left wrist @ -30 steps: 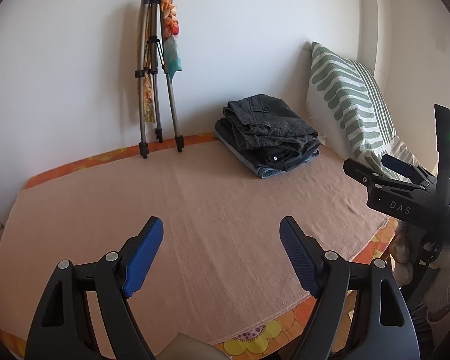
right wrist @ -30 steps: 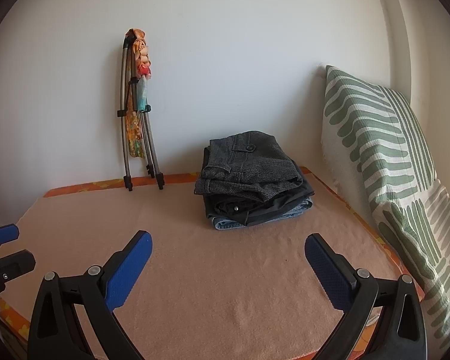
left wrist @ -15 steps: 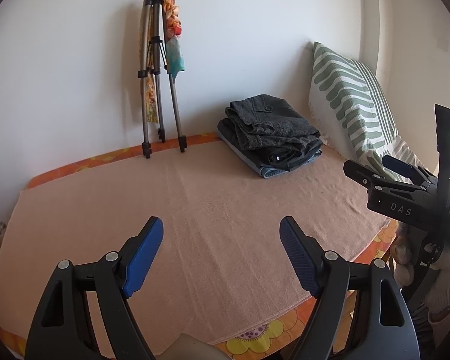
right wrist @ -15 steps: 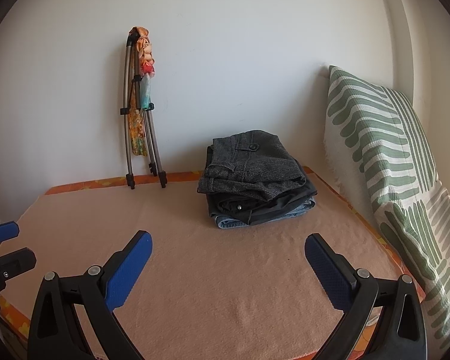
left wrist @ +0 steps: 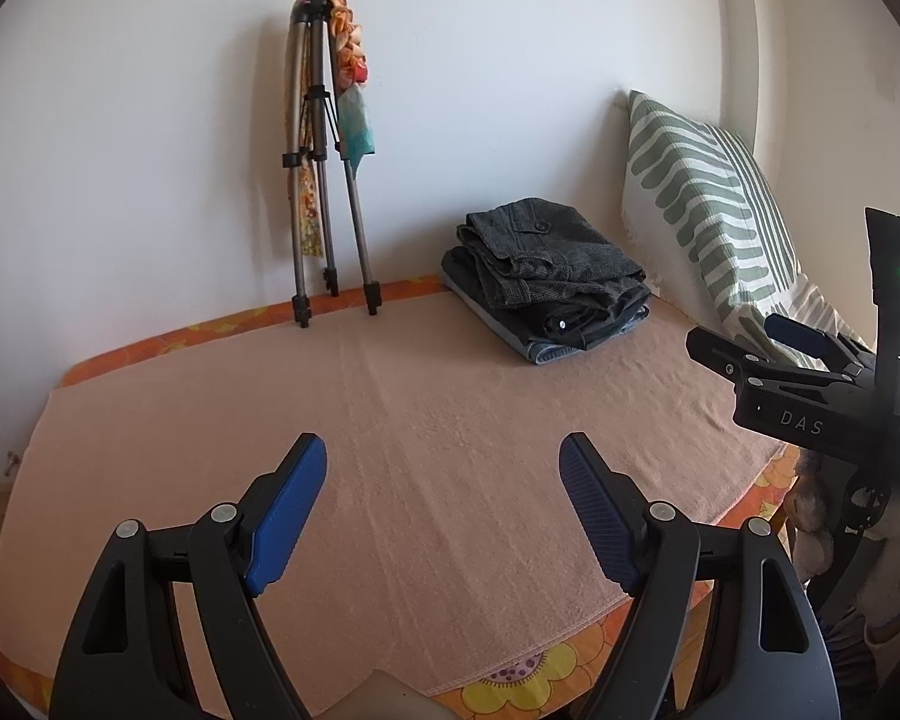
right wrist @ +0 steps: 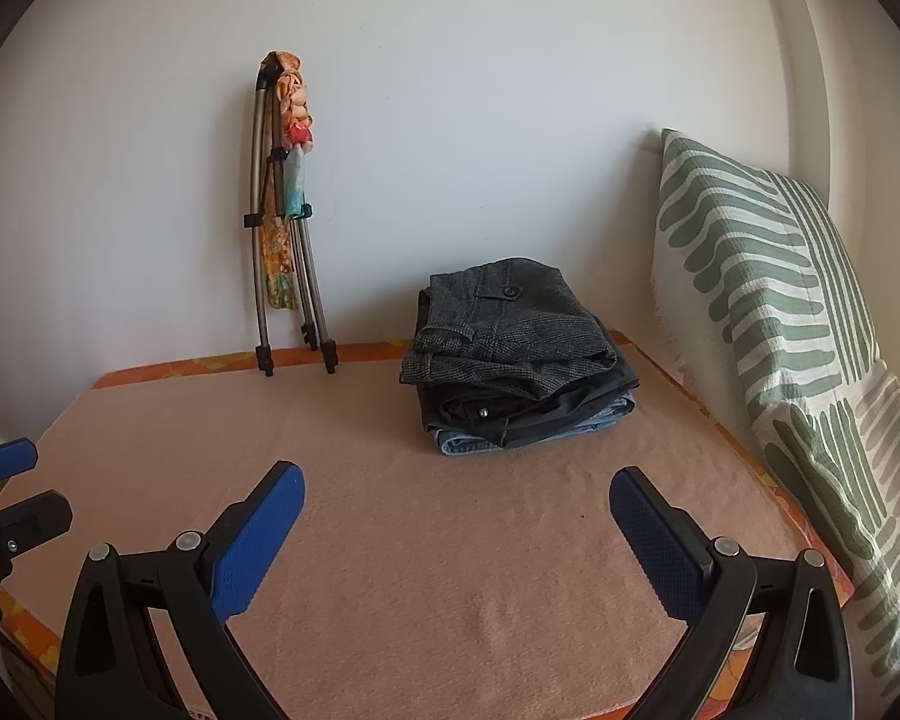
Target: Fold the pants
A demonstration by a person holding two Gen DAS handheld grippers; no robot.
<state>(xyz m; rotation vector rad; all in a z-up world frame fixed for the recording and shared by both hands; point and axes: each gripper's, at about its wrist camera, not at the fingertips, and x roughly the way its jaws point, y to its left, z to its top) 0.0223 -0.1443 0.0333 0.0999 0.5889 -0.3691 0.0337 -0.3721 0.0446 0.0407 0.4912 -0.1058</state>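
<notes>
A stack of folded pants (left wrist: 549, 276) (right wrist: 516, 354) lies at the back right of the bed: grey on top, black under it, blue denim at the bottom. My left gripper (left wrist: 443, 480) is open and empty, held above the peach blanket (left wrist: 426, 420) near the front edge. My right gripper (right wrist: 456, 510) is open and empty, held above the blanket (right wrist: 450, 570) in front of the stack. The right gripper also shows in the left wrist view (left wrist: 768, 342), at the right edge. The left gripper shows at the left edge of the right wrist view (right wrist: 0, 480).
A folded tripod (left wrist: 324, 180) (right wrist: 282, 228) with a coloured scarf leans against the back wall. A green-striped pillow (left wrist: 708, 210) (right wrist: 774, 312) stands along the right side. An orange flowered sheet (left wrist: 528, 678) shows at the bed's edges.
Both grippers have shifted slightly, so the stack, tripod and pillow sit a little further right and lower in both views. Both stay open and empty.
</notes>
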